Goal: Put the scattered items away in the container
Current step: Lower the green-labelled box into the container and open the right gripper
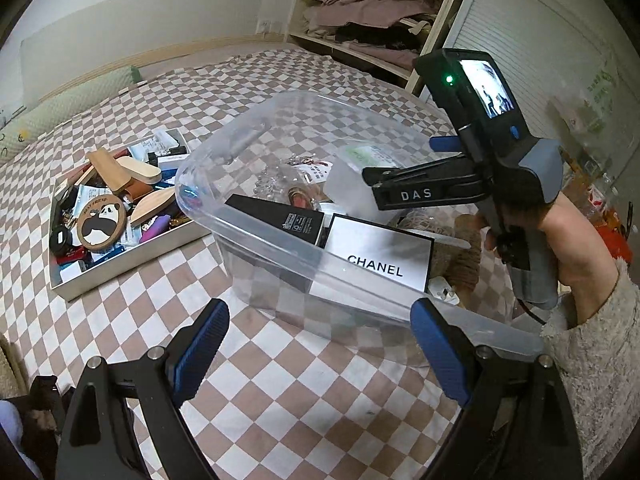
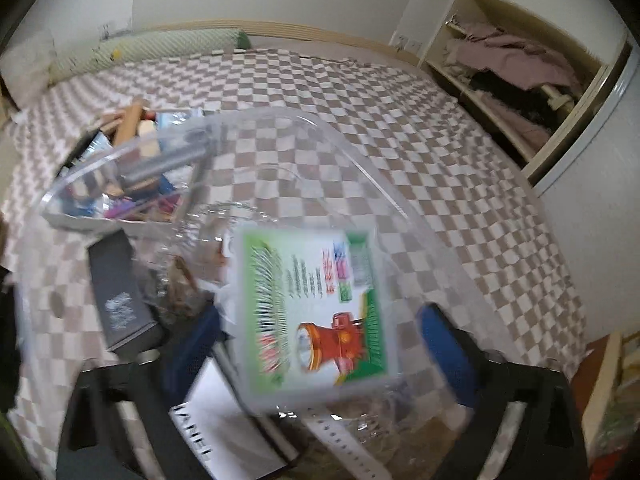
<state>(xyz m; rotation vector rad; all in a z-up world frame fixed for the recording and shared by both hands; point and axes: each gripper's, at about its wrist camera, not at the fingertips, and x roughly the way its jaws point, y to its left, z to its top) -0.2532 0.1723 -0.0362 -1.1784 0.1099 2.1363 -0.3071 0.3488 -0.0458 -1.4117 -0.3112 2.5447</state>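
- Left gripper (image 1: pixel 316 354) stood released — empty, near the clear container's (image 1: pixel 280 240) rim.
- Right gripper (image 2: pixel 320 344) stood released; green-printed packet (image 2: pixel 316 312) lay between its pads, inside the container.

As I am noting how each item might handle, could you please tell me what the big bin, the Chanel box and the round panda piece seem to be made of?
Big bin: clear, glossy plastic; the checked cover shows through its walls.
Chanel box: probably smooth printed cardboard, white face with black edges.
Round panda piece: seemingly wood, matte, tan rim around a printed panda.
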